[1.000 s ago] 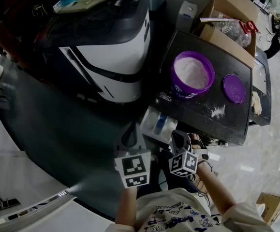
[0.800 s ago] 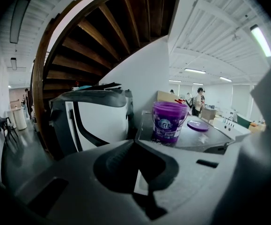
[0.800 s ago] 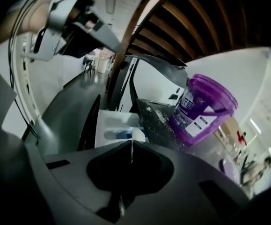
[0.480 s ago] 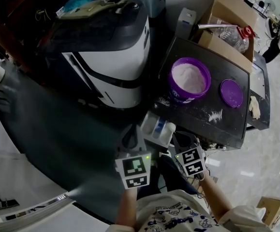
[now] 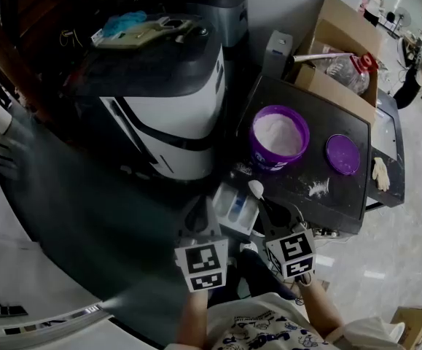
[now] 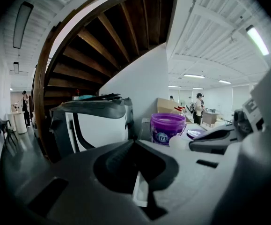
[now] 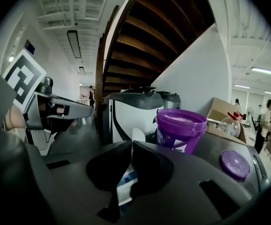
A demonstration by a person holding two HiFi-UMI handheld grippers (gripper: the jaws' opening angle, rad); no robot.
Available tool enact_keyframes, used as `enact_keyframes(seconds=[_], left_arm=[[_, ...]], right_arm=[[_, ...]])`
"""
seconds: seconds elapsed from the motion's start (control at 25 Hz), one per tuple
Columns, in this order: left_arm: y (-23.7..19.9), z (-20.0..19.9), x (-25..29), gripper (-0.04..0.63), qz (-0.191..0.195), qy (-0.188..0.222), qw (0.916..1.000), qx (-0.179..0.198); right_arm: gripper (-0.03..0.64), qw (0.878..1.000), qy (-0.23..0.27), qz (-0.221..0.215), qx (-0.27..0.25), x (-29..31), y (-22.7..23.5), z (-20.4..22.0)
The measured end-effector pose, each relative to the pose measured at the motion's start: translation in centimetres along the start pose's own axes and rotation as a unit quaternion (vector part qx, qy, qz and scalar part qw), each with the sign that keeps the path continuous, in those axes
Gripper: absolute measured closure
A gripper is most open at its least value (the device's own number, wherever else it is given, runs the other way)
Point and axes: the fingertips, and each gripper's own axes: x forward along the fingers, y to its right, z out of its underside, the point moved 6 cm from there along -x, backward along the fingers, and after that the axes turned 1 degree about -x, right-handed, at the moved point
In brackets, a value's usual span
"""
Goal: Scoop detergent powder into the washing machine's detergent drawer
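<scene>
The white and black washing machine (image 5: 168, 115) stands left of a black table (image 5: 342, 195). Its detergent drawer (image 5: 234, 204) is pulled out toward me. An open purple tub (image 5: 278, 137) of white powder sits on the table, its lid (image 5: 342, 154) beside it. My right gripper (image 5: 272, 211) is shut on the handle of a white scoop (image 5: 256, 189), whose bowl hangs over the drawer's right side. In the right gripper view the scoop (image 7: 136, 135) sticks up past the closed jaws. My left gripper (image 5: 197, 208) hovers just left of the drawer, jaws together and empty.
Spilled powder (image 5: 318, 188) streaks the table near its front edge. A cardboard box (image 5: 342, 28) with a plastic bottle (image 5: 345, 68) stands behind the table, and a pale glove (image 5: 378, 172) lies at its right end. A dark curved stair wall runs along the left.
My right gripper has drawn back toward me and lower in the view. The scoop's bowl now shows above the drawer. The left gripper has hardly moved.
</scene>
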Motion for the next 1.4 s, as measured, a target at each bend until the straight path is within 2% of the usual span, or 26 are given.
enact_keyframes(seconds=[0.36, 0.76, 1.04, 1.4], left_arm=[[0.3, -2.9, -0.9, 0.592, -0.005, 0.038, 0.9992, 0.011], [0.4, -6.6, -2.0, 0.592, -0.012, 0.082, 0.9963, 0.021], [0.4, -8.9, -2.9, 0.592, -0.015, 0.112, 0.9932, 0.030], [0.9, -10.1, -3.1, 0.592, -0.018, 0.124, 0.9916, 0.035]], right_arm=[[0.595, 0.997, 0.069, 0.029, 0.007, -1.4, 1.4, -4.6], [0.595, 0.989, 0.140, 0.055, 0.017, -3.4, 3.2, -9.1], [0.595, 0.984, 0.166, 0.064, 0.023, -4.6, 3.8, -10.9], [0.595, 0.978, 0.195, 0.074, 0.030, -5.9, 4.3, -12.3]])
